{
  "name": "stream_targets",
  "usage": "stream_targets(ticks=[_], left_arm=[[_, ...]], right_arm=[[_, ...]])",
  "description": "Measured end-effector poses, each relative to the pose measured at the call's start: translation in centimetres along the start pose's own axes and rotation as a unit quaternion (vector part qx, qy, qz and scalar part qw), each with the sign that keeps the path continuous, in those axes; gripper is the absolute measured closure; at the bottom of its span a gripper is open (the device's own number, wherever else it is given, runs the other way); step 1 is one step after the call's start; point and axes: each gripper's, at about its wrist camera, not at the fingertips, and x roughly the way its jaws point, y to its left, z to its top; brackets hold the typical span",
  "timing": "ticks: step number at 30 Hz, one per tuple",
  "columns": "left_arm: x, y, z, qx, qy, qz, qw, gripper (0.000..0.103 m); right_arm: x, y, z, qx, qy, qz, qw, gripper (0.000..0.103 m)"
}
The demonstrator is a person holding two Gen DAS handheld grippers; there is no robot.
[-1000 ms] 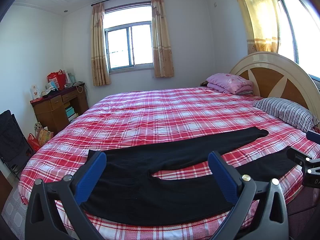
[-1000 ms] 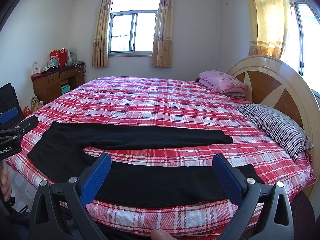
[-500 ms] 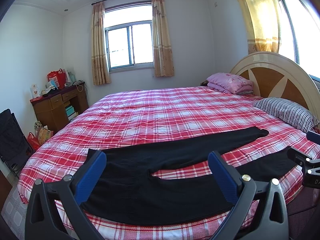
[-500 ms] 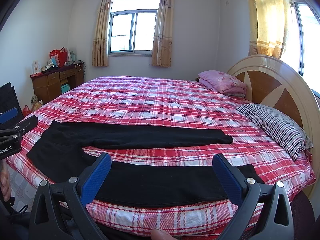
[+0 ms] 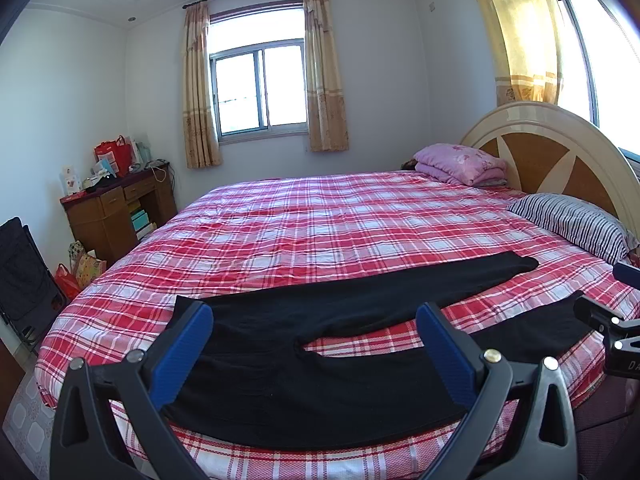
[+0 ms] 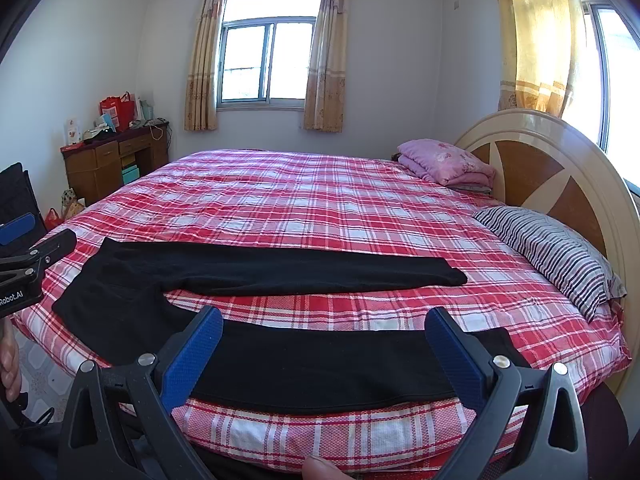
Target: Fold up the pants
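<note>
A: What is lying on the bed (image 5: 320, 216)?

B: A pair of black pants (image 5: 312, 380) is lying flat on the red, pink and white checked bedspread, near its front edge. The fabric is looking soft, matte and knitted, with no sheen.

A: Which way are they pointing?

B: Their long axis is running across the bed, side to side. In the right wrist view the pants (image 6: 256, 268) are showing the waist at the left and the two legs reaching right, toward the striped pillow (image 6: 556, 252) and the rounded cream and brown headboard (image 6: 560, 152). The legs are spreading into a narrow V, with checked cloth showing between them. The far leg is lying straight; the near one is running along the bed's front edge.

A: And the tongs?

B: The left gripper (image 5: 316, 354) is hovering over the waist end with its ribbed blue pads spread wide, gripping nothing. The right gripper (image 6: 324, 356) is hanging above the near leg, equally wide apart and empty.

A: Anything else?

B: A folded pink quilt (image 5: 460, 162) is sitting by the headboard, and a wooden desk (image 5: 116, 208) is standing by the wall.
</note>
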Motion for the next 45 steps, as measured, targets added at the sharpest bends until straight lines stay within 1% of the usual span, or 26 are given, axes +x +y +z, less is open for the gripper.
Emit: stream_targets(ticks=[12,15,18,21,23,24,28,30,31,32,33,34,36,37,39,42,45], left_arm=[[1.1,-0.3,-0.2,0.006,0.010,0.004,0.9999,0.000],[2.5,0.3,-0.4,0.003,0.017,0.013,0.9998,0.000],[4.7,1.4,-0.6,0.001,0.026,0.026,0.9993,0.000],[7.9,4.0,-0.5,-0.013,0.033,0.040,0.9986,0.000],[10.3,5.8,-0.6,-0.004,0.038,0.070,0.9968,0.000],[12.0,7.2,-0.7,0.000,0.047,0.087,0.9951,0.000],[18.1,13.6,-1.2,0.001,0.082,0.131,0.9879,0.000],[20.8,16.3,-1.5,0.001,0.108,0.142,0.9839,0.000],[21.9,17.7,-1.6,-0.006,0.122,0.134,0.9834,0.000],[23.0,18.8,-1.8,-0.013,0.139,0.121,0.9828,0.003],[23.8,19.6,-2.0,-0.020,0.148,0.119,0.9816,0.008],[24.8,20.6,-2.2,-0.026,0.158,0.116,0.9802,0.015],[26.2,21.7,-2.7,-0.035,0.181,0.102,0.9775,0.018],[26.9,22.3,-3.0,-0.042,0.190,0.098,0.9759,0.022],[28.4,23.1,-3.5,-0.051,0.212,0.089,0.9718,0.025],[29.9,23.3,-4.2,-0.050,0.231,0.079,0.9685,0.032],[31.6,23.5,-4.7,-0.053,0.246,0.066,0.9657,0.042]], right_arm=[[1.0,-0.1,-0.1,0.000,0.006,-0.007,1.000,0.001],[2.2,-0.4,-0.4,0.001,0.012,-0.014,1.000,0.001],[4.0,-0.7,-1.2,-0.001,0.022,-0.010,1.000,0.001],[6.7,-1.2,-1.7,0.003,0.047,-0.015,0.999,0.001],[8.4,-1.5,-2.0,0.006,0.060,-0.014,0.998,0.001],[9.2,-1.6,-2.2,0.006,0.064,-0.017,0.998,0.001],[12.5,-2.0,-2.0,0.006,0.087,-0.019,0.996,0.001],[14.0,-1.9,-1.5,0.001,0.091,-0.017,0.996,0.001],[14.4,-1.8,-1.3,-0.003,0.092,-0.015,0.996,0.001],[15.0,-1.6,-1.0,-0.011,0.094,-0.014,0.995,0.001],[15.6,-1.4,-0.8,-0.017,0.096,-0.015,0.995,0.001],[16.5,-1.2,-0.6,-0.026,0.100,-0.014,0.995,0.001],[17.9,-1.3,-0.2,-0.036,0.108,-0.013,0.993,0.001],[18.6,-1.4,0.0,-0.040,0.113,-0.014,0.993,0.001],[19.6,-1.5,0.2,-0.046,0.120,-0.016,0.992,0.001],[21.1,-2.1,0.6,-0.051,0.131,-0.017,0.990,0.001],[22.7,-3.1,1.0,-0.045,0.144,-0.021,0.988,0.001]])
